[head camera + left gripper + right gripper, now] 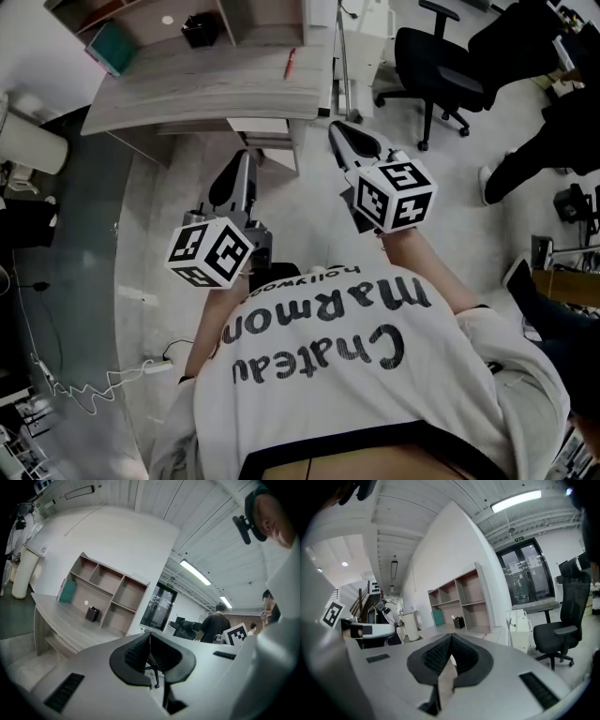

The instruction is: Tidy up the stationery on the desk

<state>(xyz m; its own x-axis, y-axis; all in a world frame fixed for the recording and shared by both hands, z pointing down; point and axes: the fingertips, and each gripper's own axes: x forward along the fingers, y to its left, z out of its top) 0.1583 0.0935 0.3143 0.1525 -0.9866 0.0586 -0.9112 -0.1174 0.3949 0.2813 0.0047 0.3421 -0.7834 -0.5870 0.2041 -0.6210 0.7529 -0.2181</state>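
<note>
Two tongs are held up before the person's chest in the head view, above the floor and just short of the tabletop (216, 89). The left tongs (240, 157) and the right tongs (337, 129) both point toward its front edge, and neither touches anything. On the tabletop a red pen (290, 64) lies alone near the right edge. A black pen holder (200, 30) stands further back by the shelf unit (262, 19). A teal item (112, 47), perhaps a book or folder, leans at the back left. A black office chair (441, 61) stands on the floor well to the right. In the left gripper view the left tongs (150, 634) are clenched, pads meeting with nothing between them. Beyond them lie the tabletop, the pen holder and the teal item at the shelf unit's left end. In the right gripper view the right tongs (451, 638) are likewise clenched and empty. Past them are the shelf unit with the pen holder in front, and the office chair at right.
</note>
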